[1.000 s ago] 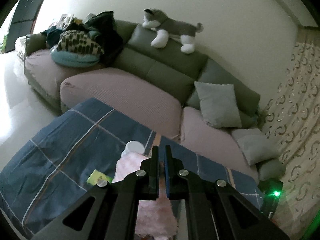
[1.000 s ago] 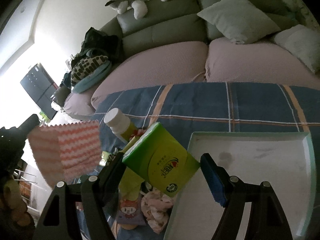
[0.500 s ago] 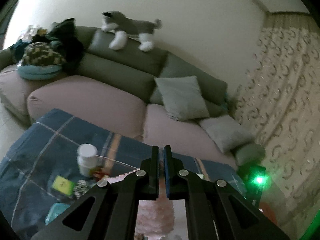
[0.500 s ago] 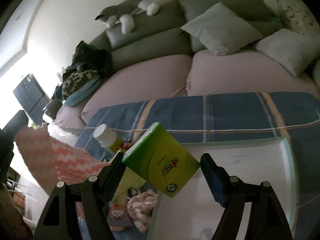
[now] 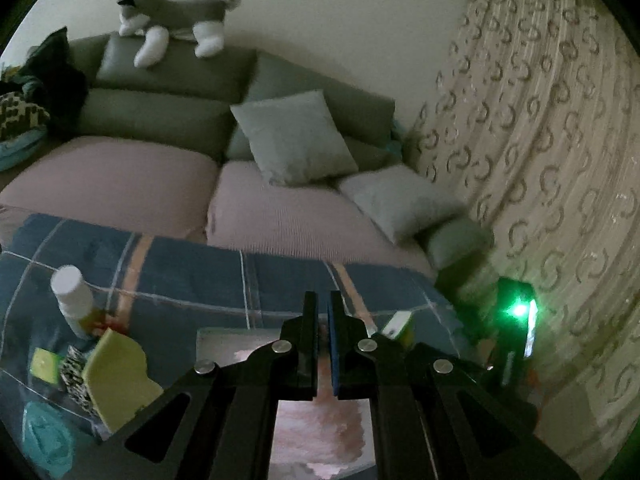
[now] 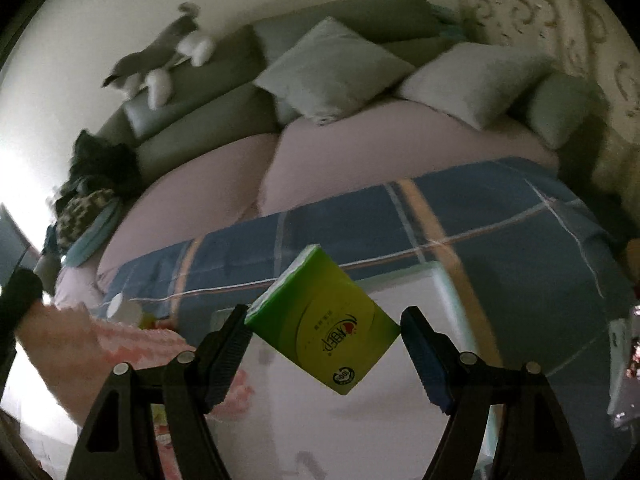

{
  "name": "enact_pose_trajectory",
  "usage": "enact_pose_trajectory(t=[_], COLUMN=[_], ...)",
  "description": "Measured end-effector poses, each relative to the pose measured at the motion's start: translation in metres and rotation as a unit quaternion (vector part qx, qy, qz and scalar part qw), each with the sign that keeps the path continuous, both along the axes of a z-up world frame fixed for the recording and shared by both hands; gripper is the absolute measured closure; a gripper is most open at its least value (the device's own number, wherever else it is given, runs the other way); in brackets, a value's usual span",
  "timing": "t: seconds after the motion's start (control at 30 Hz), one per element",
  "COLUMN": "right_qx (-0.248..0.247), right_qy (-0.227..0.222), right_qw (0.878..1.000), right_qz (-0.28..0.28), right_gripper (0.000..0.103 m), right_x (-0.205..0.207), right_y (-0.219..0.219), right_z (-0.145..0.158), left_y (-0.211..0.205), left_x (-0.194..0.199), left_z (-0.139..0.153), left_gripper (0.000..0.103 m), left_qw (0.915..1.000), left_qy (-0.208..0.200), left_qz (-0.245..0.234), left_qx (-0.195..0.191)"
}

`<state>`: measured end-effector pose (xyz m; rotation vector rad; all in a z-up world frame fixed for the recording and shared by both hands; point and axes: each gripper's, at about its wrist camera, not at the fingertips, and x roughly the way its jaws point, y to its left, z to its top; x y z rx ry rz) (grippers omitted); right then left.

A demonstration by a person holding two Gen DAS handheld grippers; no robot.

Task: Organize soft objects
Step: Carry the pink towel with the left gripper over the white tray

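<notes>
While jaws grip, boxy glossy tissue pack point(image 6: 324, 320), fluffy pink cloth point(image 5: 320, 428)

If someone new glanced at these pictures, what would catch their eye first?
Probably the green tissue pack clamped in the right tool, held above the white tray. Next, the pink striped cloth hanging from the shut left tool, and the grey plush dog lying atop the sofa back.

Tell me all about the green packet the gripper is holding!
The green tissue pack is a soft-looking, glossy yellow-green packet with a round printed logo, red lettering and a pale side. It hangs tilted, one corner up, clamped between the right gripper pads at its left and right corners. It hovers above the pale tray on the blue plaid blanket, touching nothing else.
</notes>
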<state>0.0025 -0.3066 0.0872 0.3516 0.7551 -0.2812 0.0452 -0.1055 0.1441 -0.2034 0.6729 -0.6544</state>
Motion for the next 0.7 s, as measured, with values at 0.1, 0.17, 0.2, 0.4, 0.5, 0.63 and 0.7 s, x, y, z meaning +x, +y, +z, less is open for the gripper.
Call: enact_pose_trajectory(t=[0.1, 0.17, 0.2, 0.4, 0.5, 0.63, 0.7], right_qx=[-0.007, -0.007, -0.005, 0.0, 0.004, 0.008, 0.013], right_qy=[0.021, 0.03, 0.031, 0.053, 0.058, 0.069, 0.079], right_qw=[0.999, 0.999, 0.999, 0.998, 0.997, 0.997, 0.996], right_qz=[-0.026, -0.037, -0.039, -0.043, -0.04, -0.038, -0.035], right_gripper=[0.024, 0.024, 0.024, 0.024, 0.024, 0.024, 0.024], right_x=[-0.002, -0.004, -0.003, 0.001, 0.004, 0.009, 0.016], right_y=[-0.013, -0.021, -0.023, -0.027, -0.027, -0.027, -0.028], right_z=[-0.007, -0.011, -0.014, -0.029, -0.035, -0.045, -0.056], left_y=[-0.014, -0.023, -0.027, -0.042, -0.045, -0.05, -0.051], left_x=[0.005, 0.011, 0.014, 0.033, 0.04, 0.049, 0.053], left_z=[-0.014, -0.028, -0.035, -0.079, -0.096, -0.122, -0.136], left_gripper=[0.099, 0.099, 0.099, 0.099, 0.099, 0.099, 0.099], left_qw=[0.9998, 0.9991, 0.9987, 0.9931, 0.9901, 0.9846, 0.9812], left_qy=[0.013, 0.028, 0.035, 0.091, 0.111, 0.142, 0.158], left_qz=[-0.008, -0.011, -0.012, -0.012, -0.01, -0.006, -0.005], left_qx=[0.016, 0.029, 0.036, 0.072, 0.085, 0.102, 0.111])
